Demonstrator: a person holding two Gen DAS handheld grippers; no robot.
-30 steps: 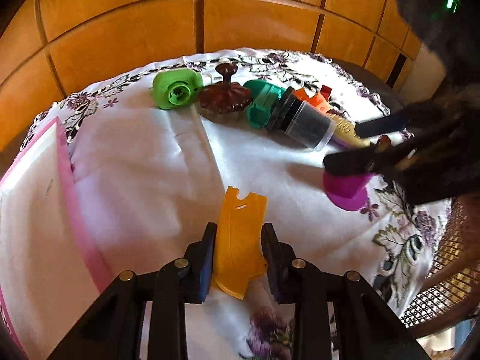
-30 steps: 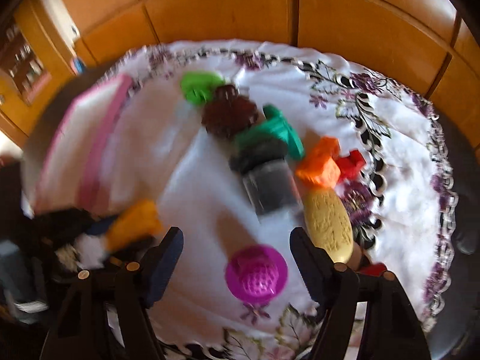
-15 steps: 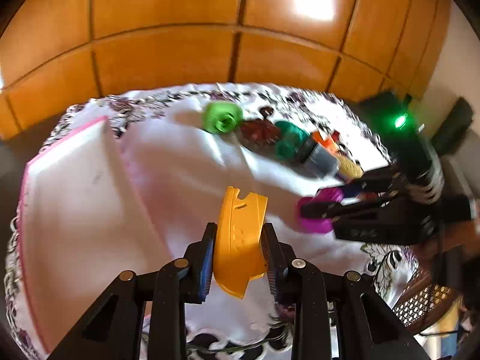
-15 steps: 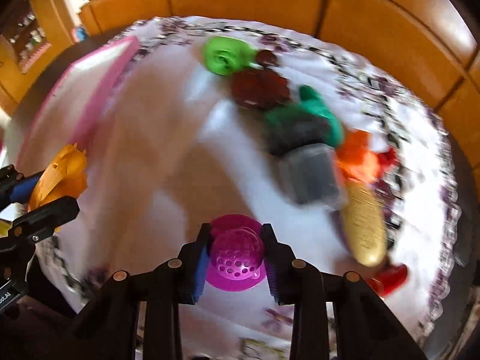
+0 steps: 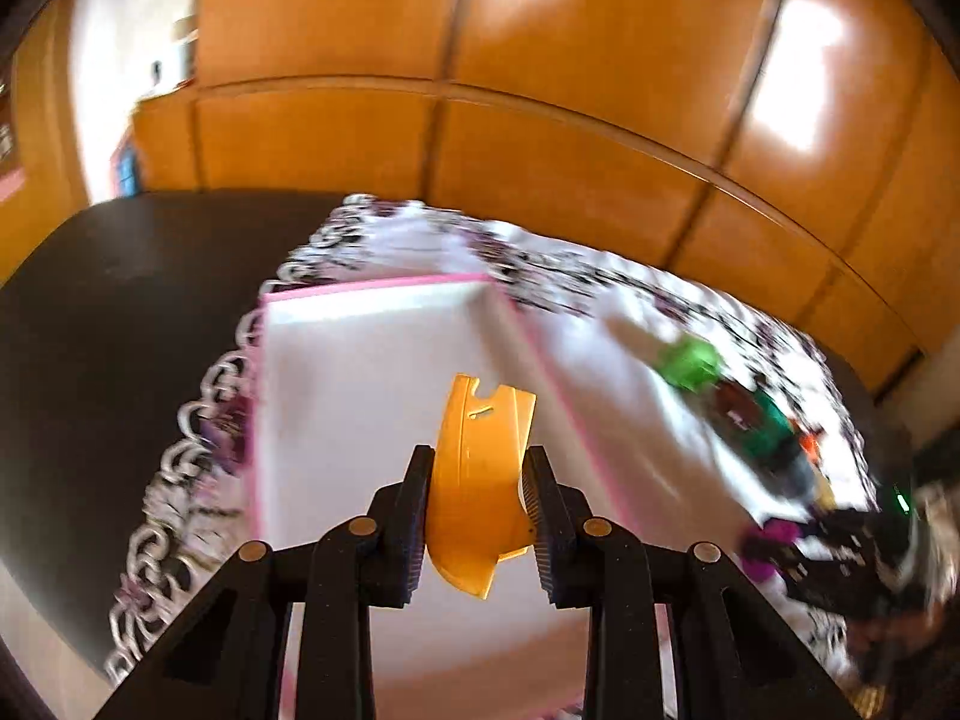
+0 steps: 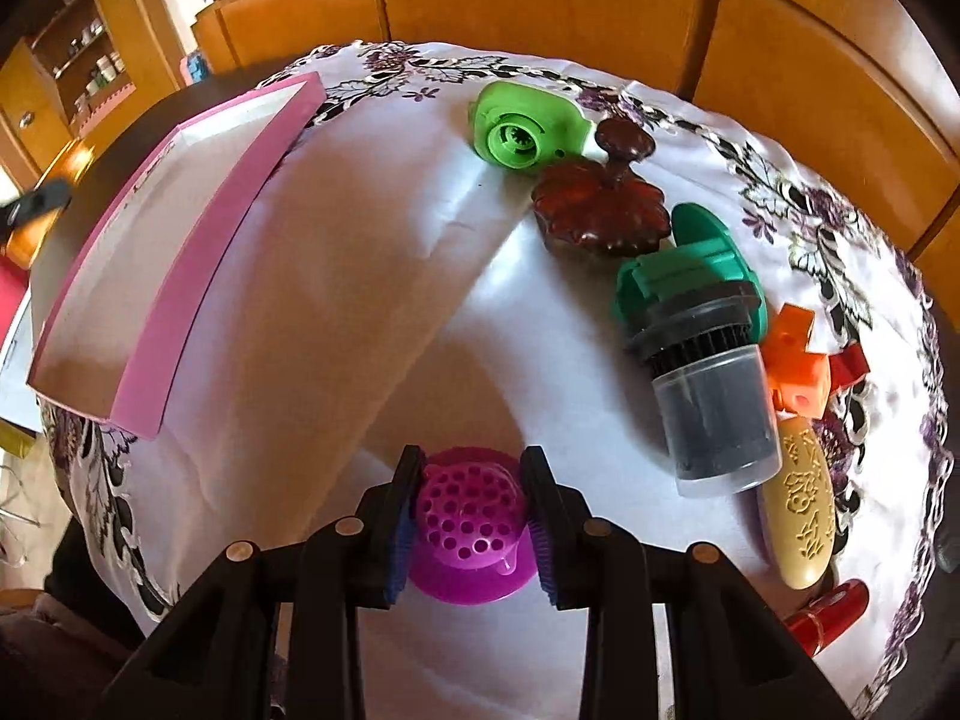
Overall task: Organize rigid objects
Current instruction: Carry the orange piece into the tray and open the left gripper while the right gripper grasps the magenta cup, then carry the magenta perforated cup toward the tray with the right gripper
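Note:
My left gripper (image 5: 477, 525) is shut on a flat yellow plastic piece (image 5: 480, 468) and holds it above the white inside of a pink-rimmed box (image 5: 372, 396). My right gripper (image 6: 471, 531) is shut on a magenta perforated cap (image 6: 471, 525) just above the tablecloth. The box also shows in the right wrist view (image 6: 180, 252) at the left. A row of items lies at the right there: a light green part (image 6: 519, 129), a brown scalloped stamp (image 6: 600, 204), a dark green and clear cylinder (image 6: 702, 354), an orange block (image 6: 798, 372) and a tan embossed piece (image 6: 804, 510).
A white floral tablecloth (image 6: 360, 300) covers the dark round table (image 5: 120, 312). A red item (image 6: 828, 618) lies at the table's right edge. Wooden panelling (image 5: 540, 120) stands behind. The right gripper shows blurred at the right in the left wrist view (image 5: 840, 546).
My left gripper has swung left with the yellow piece, from over the cloth to over the box. My right gripper closed on the magenta cap and holds it.

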